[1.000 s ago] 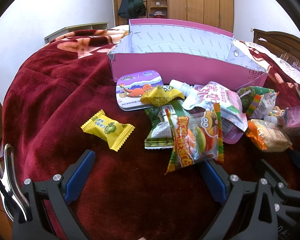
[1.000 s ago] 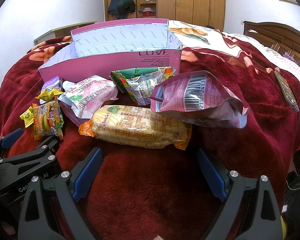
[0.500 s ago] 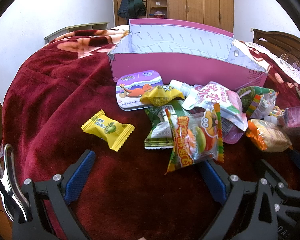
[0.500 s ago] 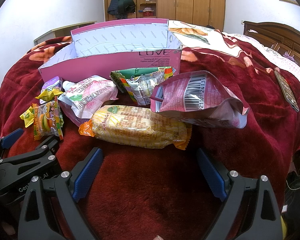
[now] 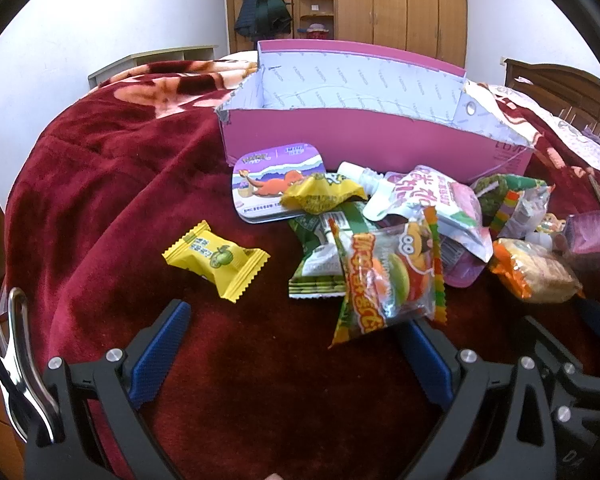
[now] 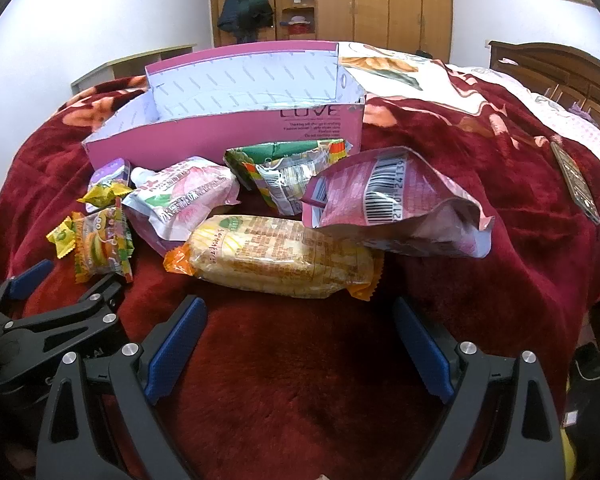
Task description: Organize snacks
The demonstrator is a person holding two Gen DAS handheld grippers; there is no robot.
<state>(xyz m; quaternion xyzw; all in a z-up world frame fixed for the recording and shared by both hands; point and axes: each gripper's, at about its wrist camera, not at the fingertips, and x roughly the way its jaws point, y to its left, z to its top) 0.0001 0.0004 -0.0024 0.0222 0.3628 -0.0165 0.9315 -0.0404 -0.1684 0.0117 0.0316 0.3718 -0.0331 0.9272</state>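
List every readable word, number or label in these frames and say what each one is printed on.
"LOVE": front of the pink box, right wrist view.
Small lines under "LOVE": too small to read.
Barcode digits on the pink bag: partly readable, roughly "2101 2413"; uncertain.
Date code on the green packet: blurred.
Characters on the yellow candy, burger gummy pack and white pouch: not legible.

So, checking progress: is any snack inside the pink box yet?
No, the pink box shows only its bare white lining, and the snacks, like the yellow candy, lie on the blanket.
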